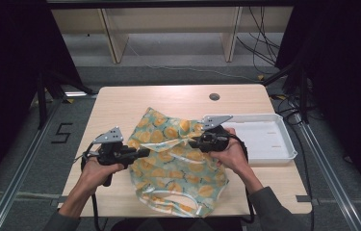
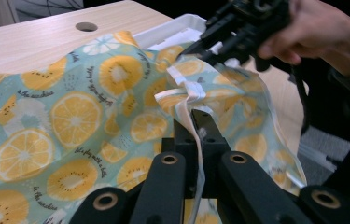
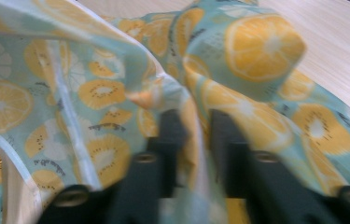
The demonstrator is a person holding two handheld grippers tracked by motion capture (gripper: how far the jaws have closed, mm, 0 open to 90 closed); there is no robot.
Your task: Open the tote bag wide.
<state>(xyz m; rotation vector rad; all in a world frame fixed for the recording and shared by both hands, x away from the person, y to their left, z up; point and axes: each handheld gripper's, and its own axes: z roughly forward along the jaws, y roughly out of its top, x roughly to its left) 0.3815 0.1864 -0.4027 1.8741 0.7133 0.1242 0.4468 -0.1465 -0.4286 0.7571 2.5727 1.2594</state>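
A teal cloth (image 1: 178, 163) printed with orange slices and kiwis lies crumpled on the wooden table (image 1: 120, 103). My left gripper (image 1: 147, 152) is at the cloth's left edge. In the left gripper view it (image 2: 196, 121) is shut on a white-trimmed hem of the cloth (image 2: 70, 116), lifted a little. My right gripper (image 1: 192, 143) is at the cloth's upper right part. In the right gripper view, which is blurred, its jaws (image 3: 196, 121) stand apart with a fold of the cloth (image 3: 256, 46) between them. The left gripper view has that right gripper (image 2: 196, 49) at the top, tips at the fabric.
A white shallow tray (image 1: 264, 137) sits at the table's right side, just behind the right hand. A round cable hole (image 1: 214, 96) is near the far edge. Bare tabletop lies at the far left. Shelving and cables stand beyond the table.
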